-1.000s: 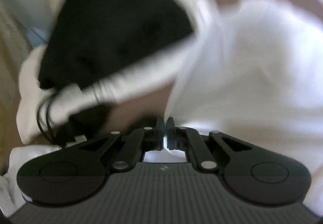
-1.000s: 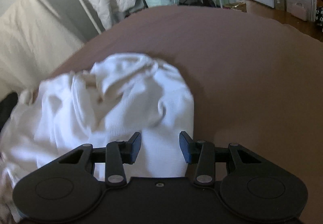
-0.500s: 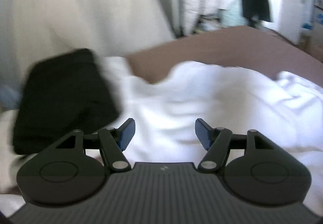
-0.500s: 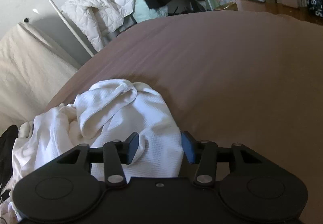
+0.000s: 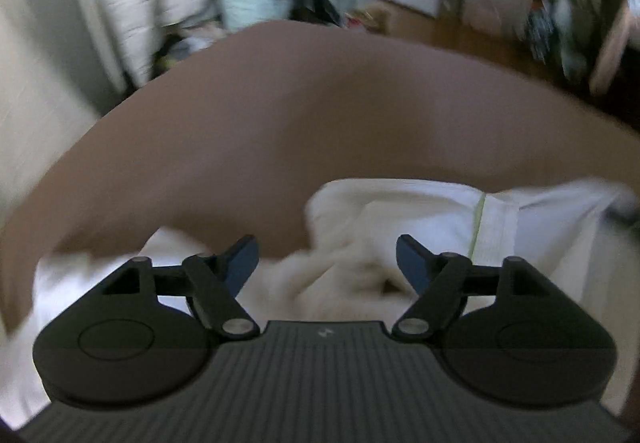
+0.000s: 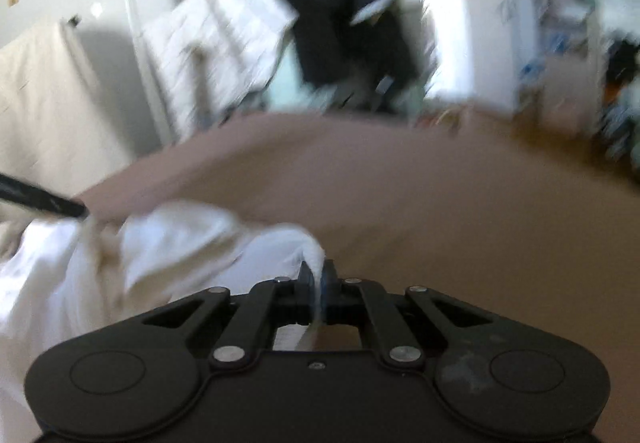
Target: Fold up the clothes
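**White garment pinched at one edge, second grip not yet taken**

While the crumpled white waffle-knit garment [image 6: 132, 267] lies heaped on the brown bed cover [image 6: 440, 211], a fold of its near edge is clamped between the jaws of the right gripper [image 6: 316, 283], which have just been closing on it, presumably so that the cloth can be drawn out flat. The jaws of the left gripper [image 5: 326, 263] have just been opening and are held wide above the same garment [image 5: 400, 219], nothing being between them; a second corner is probably sought. No container is seen. Farther off, hanging clothes [image 6: 340, 3] are blurred.
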The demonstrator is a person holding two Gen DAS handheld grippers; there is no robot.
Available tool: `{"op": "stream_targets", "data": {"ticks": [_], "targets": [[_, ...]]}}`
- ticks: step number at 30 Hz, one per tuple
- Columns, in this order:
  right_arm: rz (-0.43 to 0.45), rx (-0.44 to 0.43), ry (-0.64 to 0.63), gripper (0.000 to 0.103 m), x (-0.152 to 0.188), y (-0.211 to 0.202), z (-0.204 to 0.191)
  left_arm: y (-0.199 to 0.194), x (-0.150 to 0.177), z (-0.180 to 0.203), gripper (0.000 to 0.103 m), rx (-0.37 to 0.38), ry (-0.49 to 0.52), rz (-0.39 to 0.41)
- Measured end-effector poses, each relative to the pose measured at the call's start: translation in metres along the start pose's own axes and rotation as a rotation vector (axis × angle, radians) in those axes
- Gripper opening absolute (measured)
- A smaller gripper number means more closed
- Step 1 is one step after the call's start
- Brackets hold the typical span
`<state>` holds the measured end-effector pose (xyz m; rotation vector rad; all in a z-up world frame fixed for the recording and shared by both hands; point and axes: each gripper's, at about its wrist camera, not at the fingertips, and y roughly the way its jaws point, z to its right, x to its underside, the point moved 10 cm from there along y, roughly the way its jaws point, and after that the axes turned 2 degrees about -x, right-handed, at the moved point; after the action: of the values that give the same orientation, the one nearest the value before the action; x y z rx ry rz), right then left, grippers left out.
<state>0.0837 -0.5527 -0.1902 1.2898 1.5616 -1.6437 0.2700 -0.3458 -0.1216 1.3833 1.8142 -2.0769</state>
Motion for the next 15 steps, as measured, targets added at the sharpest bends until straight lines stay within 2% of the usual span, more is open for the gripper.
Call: {"op": "stream_targets", "data": {"ticks": [2, 5, 7, 9, 12, 13, 14, 15], "targets": [[0.052, 0.157, -0.062, 0.004, -0.010, -0.011, 0.025, 0.020, -0.009, 0.019, 0.080, -0.026, 0.065, -0.026], [-0.025, 0.241, -0.010, 0.004, 0.001, -0.008, 0.057, 0.049, -0.009, 0.039, 0.082, -0.053, 0.125, -0.079], [-0.114, 0.167, 0.064, 0.004, 0.016, 0.002, 0.065, 0.062, -0.007, 0.051, 0.083, -0.056, 0.135, -0.128], [-0.145, 0.056, 0.201, 0.008, 0.024, 0.008, 0.071, 0.076, -0.007, 0.058, 0.084, -0.070, 0.131, -0.172], [-0.220, -0.197, 0.471, 0.012, 0.035, 0.016, 0.073, 0.090, -0.015, 0.061, 0.093, -0.105, 0.132, -0.176], [-0.216, -0.235, 0.522, 0.013, 0.035, 0.016, 0.076, 0.094, -0.019, 0.063, 0.096, -0.117, 0.132, -0.166], [-0.210, -0.244, 0.541, 0.020, 0.034, 0.016, 0.078, 0.097, -0.024, 0.064, 0.099, -0.129, 0.133, -0.157], [-0.204, -0.254, 0.560, 0.032, 0.034, 0.016, 0.081, 0.101, -0.027, 0.066, 0.102, -0.137, 0.139, -0.154]]}}
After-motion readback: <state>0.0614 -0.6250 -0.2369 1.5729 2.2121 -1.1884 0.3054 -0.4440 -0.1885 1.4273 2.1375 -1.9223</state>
